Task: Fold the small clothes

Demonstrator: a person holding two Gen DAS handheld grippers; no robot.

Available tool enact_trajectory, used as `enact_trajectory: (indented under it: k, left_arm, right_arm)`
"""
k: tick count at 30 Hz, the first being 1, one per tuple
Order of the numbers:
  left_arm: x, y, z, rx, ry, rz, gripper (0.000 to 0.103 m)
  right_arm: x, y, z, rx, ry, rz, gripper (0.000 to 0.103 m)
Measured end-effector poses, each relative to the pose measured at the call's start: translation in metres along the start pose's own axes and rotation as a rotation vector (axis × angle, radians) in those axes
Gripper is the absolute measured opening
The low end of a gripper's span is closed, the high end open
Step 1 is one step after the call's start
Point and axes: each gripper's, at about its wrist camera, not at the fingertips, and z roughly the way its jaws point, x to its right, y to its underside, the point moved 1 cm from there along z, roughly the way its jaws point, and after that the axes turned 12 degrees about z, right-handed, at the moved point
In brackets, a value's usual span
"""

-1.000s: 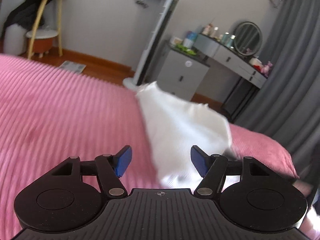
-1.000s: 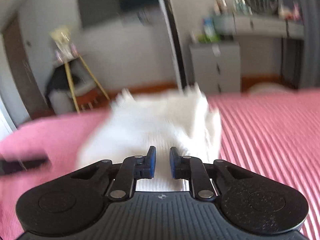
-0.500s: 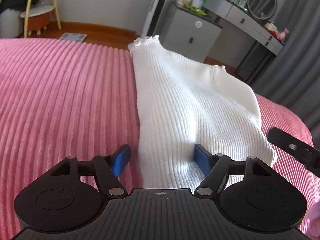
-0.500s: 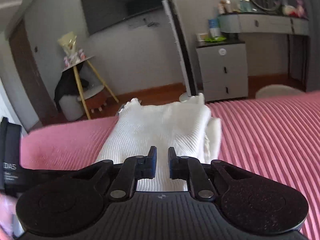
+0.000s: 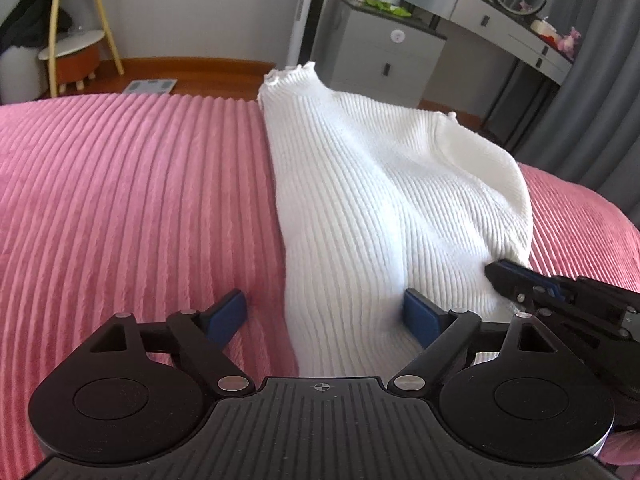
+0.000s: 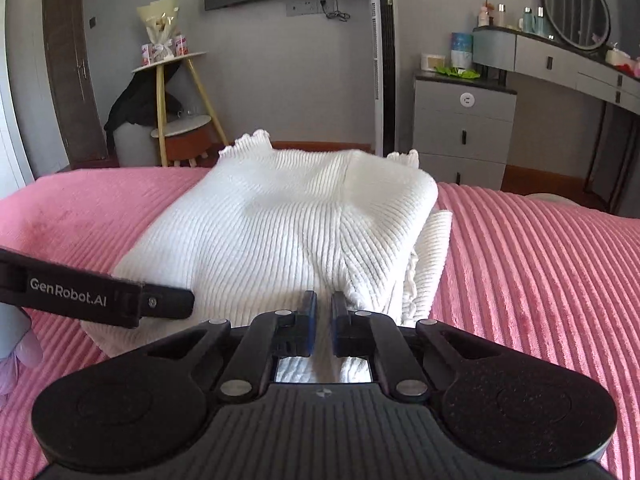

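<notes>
The white ribbed knit top [image 5: 384,208] was laid on the pink bedspread [image 5: 132,200], soft and limp; its near hem was pinched by the right gripper [image 6: 323,320], while the left gripper [image 5: 328,312] had just been opened wide, releasing it.

Your work surface is a bed covered by a pink ribbed blanket [image 5: 132,200]. Lying directly on it you have one white ribbed knit garment [image 5: 380,208], apparently folded over itself, its frilled edge toward the far side of the bed.
</notes>
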Motion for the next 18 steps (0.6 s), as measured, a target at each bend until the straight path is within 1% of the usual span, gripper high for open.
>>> enact_trajectory:
  k: [1, 4, 5, 7, 9, 13, 15, 17, 18]
  left_arm:
    - [0.000, -0.001, -0.003, -0.007, -0.001, 0.004, 0.090]
    - [-0.001, -0.001, -0.012, -0.015, -0.004, 0.016, 0.090]
    - [-0.002, -0.001, -0.015, -0.016, -0.001, 0.016, 0.090]
    - [-0.003, -0.002, -0.022, -0.006, 0.001, 0.011, 0.088]
    - [-0.004, -0.006, -0.030, 0.010, 0.004, 0.010, 0.088]
    - [-0.014, -0.018, -0.037, 0.060, 0.004, -0.018, 0.088]
    - [-0.020, -0.023, -0.029, 0.054, 0.006, -0.038, 0.088]
    - [-0.027, -0.024, -0.015, 0.030, 0.024, -0.065, 0.090]
    - [-0.030, -0.023, -0.007, 0.011, 0.048, -0.082, 0.090]
  right_arm:
    - [0.000, -0.002, -0.001, -0.004, -0.004, 0.019, 0.007]
    - [0.003, -0.008, -0.017, -0.020, -0.015, 0.108, 0.014]
    - [0.004, -0.009, -0.022, -0.019, -0.019, 0.133, 0.018]
    - [0.003, -0.012, -0.030, -0.005, -0.013, 0.147, 0.023]
    - [-0.001, -0.016, -0.035, 0.005, -0.001, 0.133, 0.032]
    - [0.000, -0.023, -0.037, 0.039, 0.022, 0.124, 0.033]
    - [0.005, -0.024, -0.028, 0.008, 0.041, 0.127, 0.032]
    - [0.013, -0.020, -0.012, -0.060, 0.094, 0.127, 0.032]
    - [0.019, -0.016, -0.005, -0.082, 0.084, 0.141, 0.034]
